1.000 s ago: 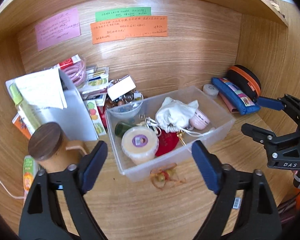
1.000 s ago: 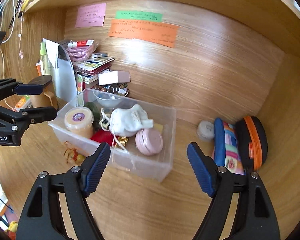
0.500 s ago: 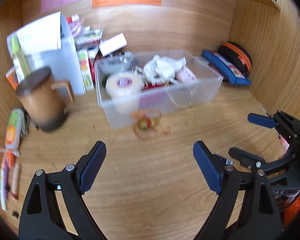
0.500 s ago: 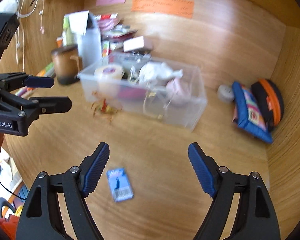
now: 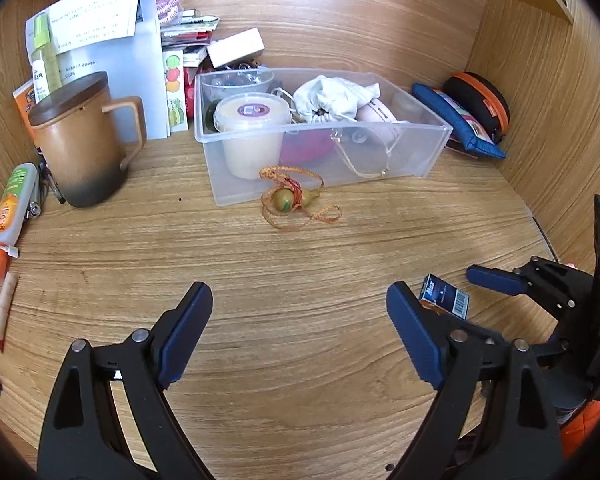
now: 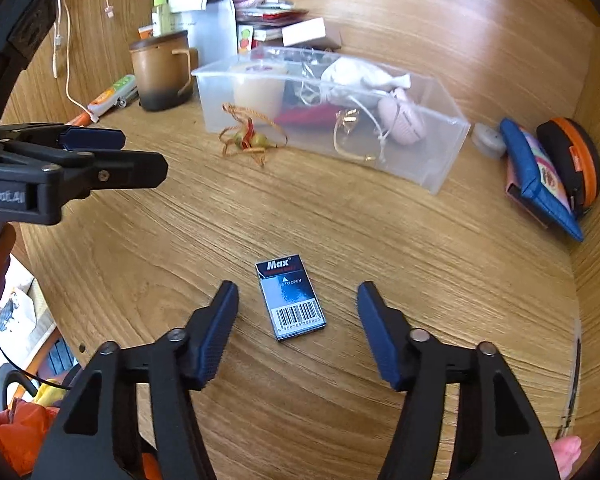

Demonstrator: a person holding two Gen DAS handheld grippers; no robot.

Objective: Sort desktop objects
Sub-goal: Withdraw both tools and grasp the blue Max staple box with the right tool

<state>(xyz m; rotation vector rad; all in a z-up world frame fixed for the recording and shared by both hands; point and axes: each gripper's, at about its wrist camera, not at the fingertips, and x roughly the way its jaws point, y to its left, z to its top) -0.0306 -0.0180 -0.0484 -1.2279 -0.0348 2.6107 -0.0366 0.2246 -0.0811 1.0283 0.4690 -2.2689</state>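
Observation:
A small blue "Max" staple box (image 6: 292, 298) lies flat on the wooden desk between the open fingers of my right gripper (image 6: 298, 316). It also shows in the left wrist view (image 5: 446, 300), partly behind my left finger. A clear plastic bin (image 5: 428, 160) holds a cream tub, a white pouch and a pink case. A small green gourd charm on orange cord (image 5: 292, 200) lies just in front of the bin. My left gripper (image 5: 300, 328) is open and empty over bare desk.
A brown lidded mug (image 5: 80, 140) stands at the left, with papers and books behind it. Pens and a glue tube (image 5: 12, 200) lie along the left wall. A blue pouch (image 6: 540, 176) and an orange-trimmed case (image 6: 576, 156) rest by the right wall.
Both grippers have pulled back from the bin toward the desk's front. The blue staple box now lies between my right fingers. Both stay open.

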